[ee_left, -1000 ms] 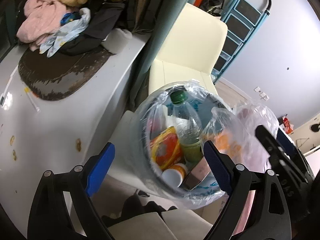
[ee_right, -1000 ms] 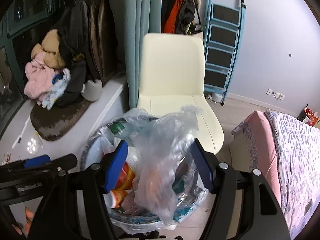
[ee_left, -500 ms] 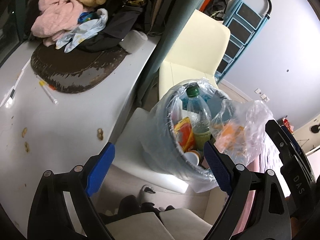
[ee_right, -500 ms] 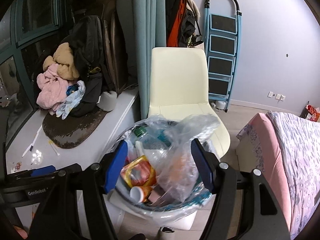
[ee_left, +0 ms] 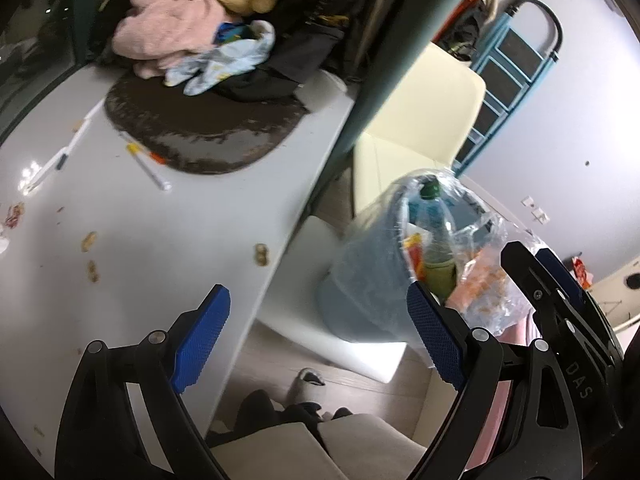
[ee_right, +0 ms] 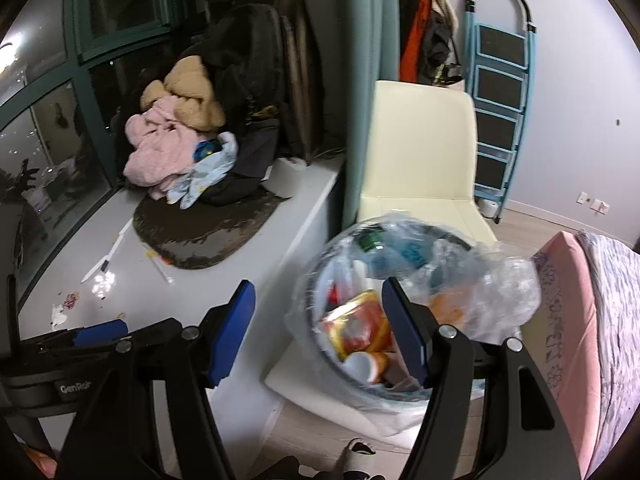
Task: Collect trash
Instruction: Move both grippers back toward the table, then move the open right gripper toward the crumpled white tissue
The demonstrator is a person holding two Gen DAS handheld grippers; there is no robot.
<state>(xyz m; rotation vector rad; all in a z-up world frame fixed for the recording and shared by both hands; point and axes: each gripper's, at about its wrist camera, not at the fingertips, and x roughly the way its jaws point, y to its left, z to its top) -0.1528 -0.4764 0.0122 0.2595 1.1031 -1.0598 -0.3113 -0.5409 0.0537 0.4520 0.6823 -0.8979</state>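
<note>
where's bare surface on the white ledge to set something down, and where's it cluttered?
Free: the white ledge strip between the brown mat and its edge toward the trash bin. Crowded: clothes pile on the mat; pens and crumbs on the window side. The bin is full.

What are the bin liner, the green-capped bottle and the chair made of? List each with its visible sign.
Bin liner: thin clear plastic film, glossy; it crinkles and shows the trash through it.
Green-capped bottle: clear plastic, probably PET; see-through ribbed body, matte green screw cap.
Chair: cream upholstery, likely faux leather; smooth, faintly shiny, with a stitched seam where back meets seat.
</note>
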